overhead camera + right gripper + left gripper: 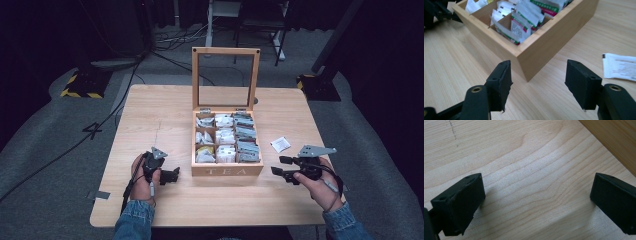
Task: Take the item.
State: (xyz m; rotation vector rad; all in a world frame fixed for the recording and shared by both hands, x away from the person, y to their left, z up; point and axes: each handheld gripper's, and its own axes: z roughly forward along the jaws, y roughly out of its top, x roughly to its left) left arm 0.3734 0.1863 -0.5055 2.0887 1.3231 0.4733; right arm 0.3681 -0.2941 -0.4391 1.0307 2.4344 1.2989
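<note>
While the left gripper (172, 175) is resting on the table (150, 115) near its front edge with jaws apart and empty, the right gripper (280, 166) is hovering just off the tea box's (227, 170) front right corner, jaws spread around nothing. A loose sachet (280, 144) is lying toward the table's right edge, seemingly awaiting pickup; that calls for swinging right and straddling it flat. Sachet print is too blurred to read.
</note>
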